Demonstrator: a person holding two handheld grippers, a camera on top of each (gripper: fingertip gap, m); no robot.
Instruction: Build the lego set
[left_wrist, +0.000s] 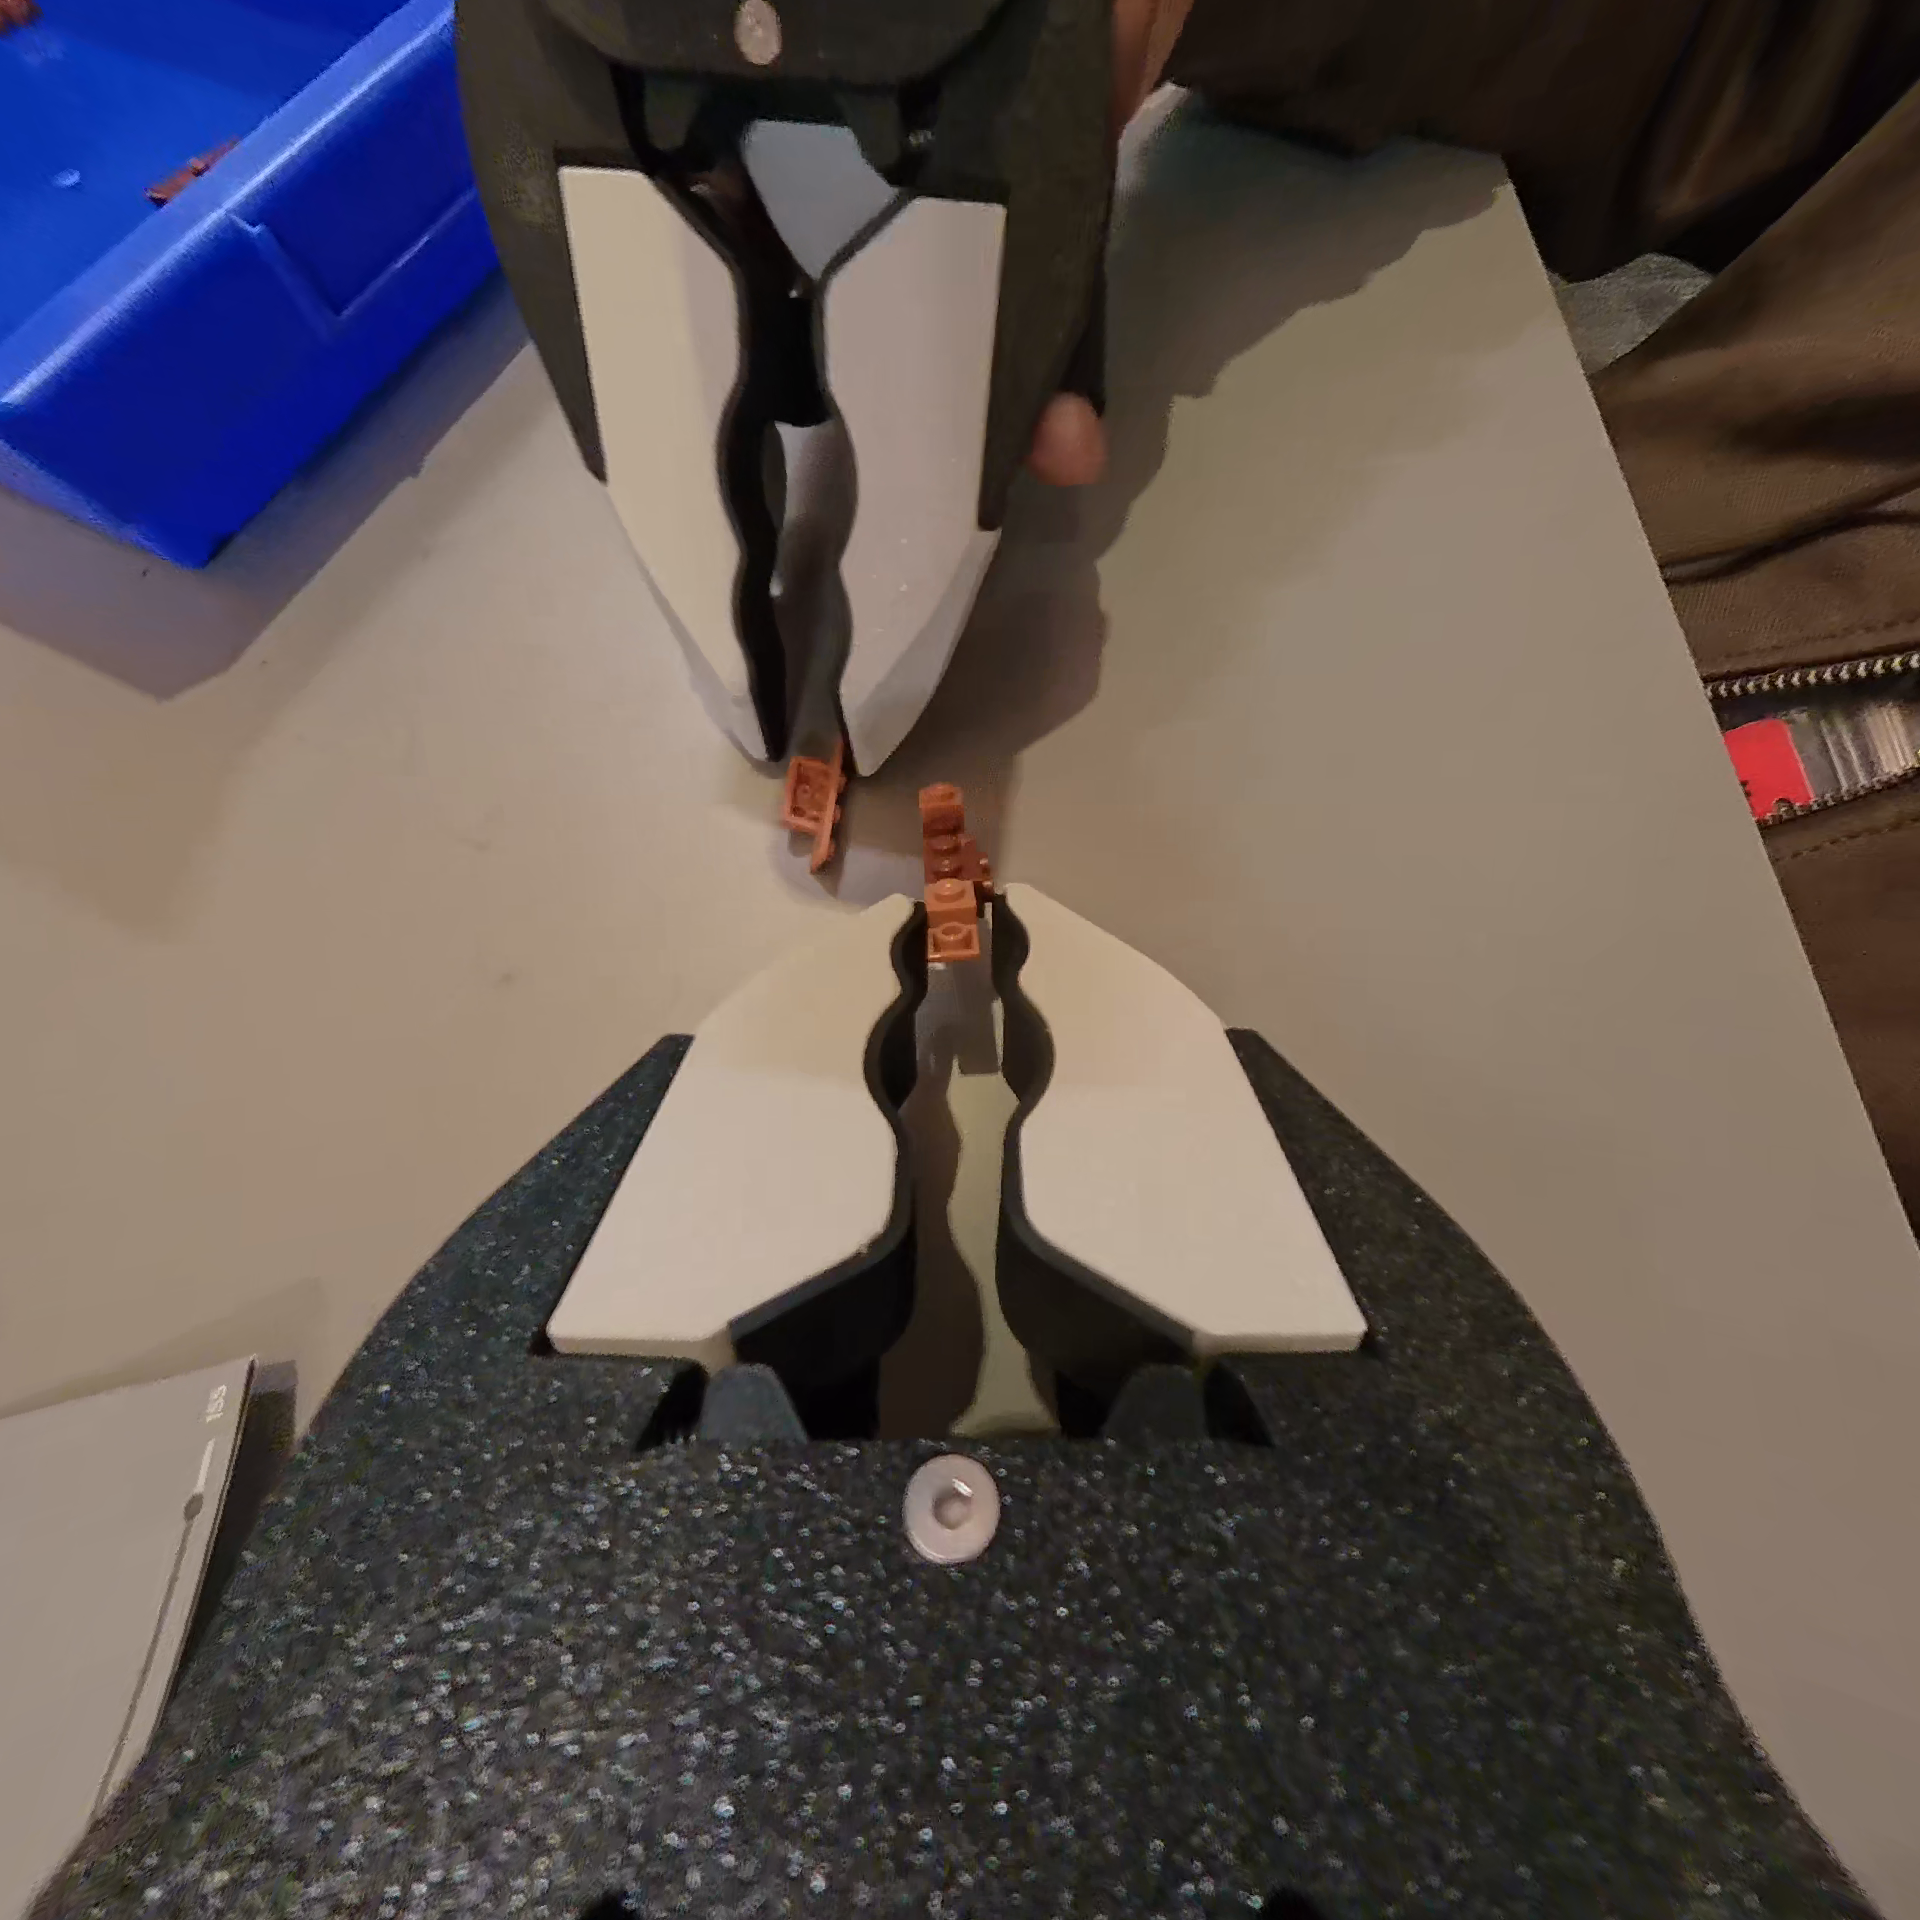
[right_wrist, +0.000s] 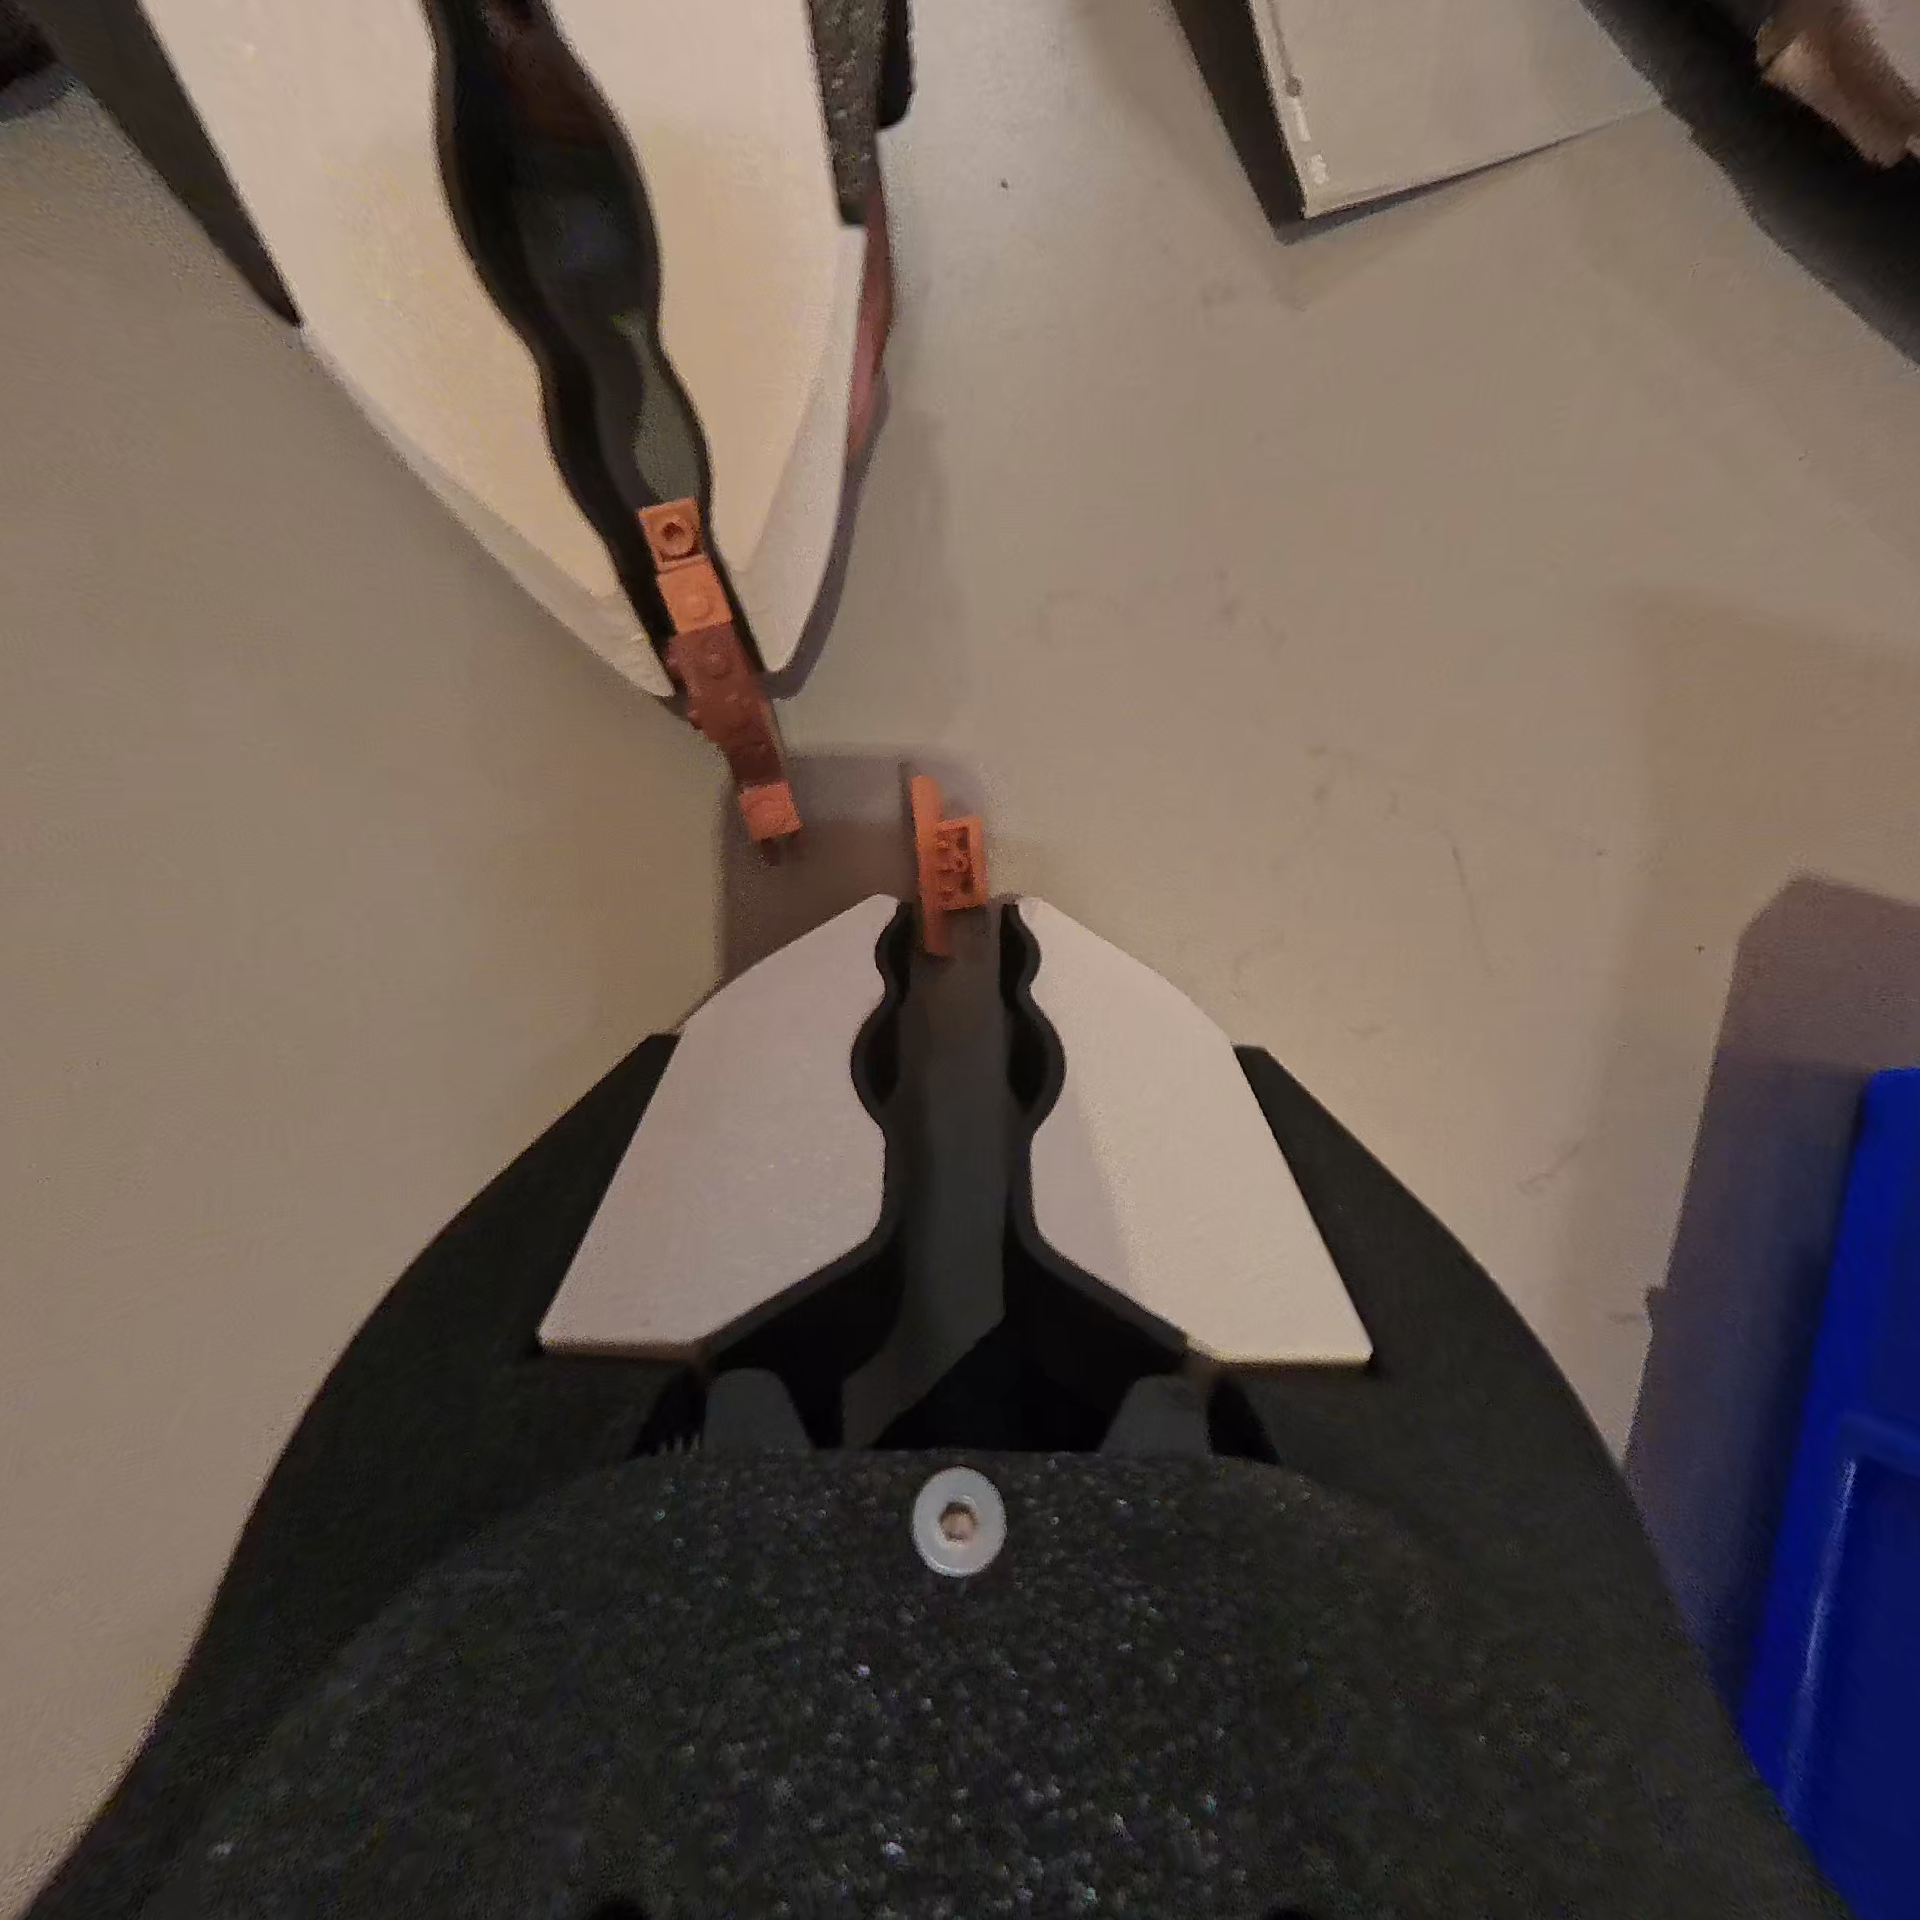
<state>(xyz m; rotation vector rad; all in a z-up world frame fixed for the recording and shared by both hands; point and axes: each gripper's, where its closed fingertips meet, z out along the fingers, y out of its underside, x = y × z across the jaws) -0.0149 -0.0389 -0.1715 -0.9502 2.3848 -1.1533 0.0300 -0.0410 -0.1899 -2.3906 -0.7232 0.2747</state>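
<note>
My left gripper (left_wrist: 956, 906) is shut on a long brick assembly (left_wrist: 948, 883) of orange and dark brown pieces, which sticks out past the fingertips above the pale table (left_wrist: 416, 935). The right wrist view shows the same assembly (right_wrist: 727, 707) clamped between that gripper's white fingers (right_wrist: 623, 613). My right gripper (right_wrist: 956, 904) is shut on a small orange plate-and-brick piece (right_wrist: 948, 862), held on edge just above the table. The left wrist view shows this piece (left_wrist: 812, 816) at the right gripper's tips. The two held parts face each other a short way apart.
A blue bin (left_wrist: 208, 260) with a few small brown pieces stands on the table; it also shows in the right wrist view (right_wrist: 1849, 1455). A grey booklet (left_wrist: 104, 1558) lies near my left gripper. A person's dark jacket (left_wrist: 1766, 416) is beyond the table edge. My right fingertips sit around 5 cm from my left ones.
</note>
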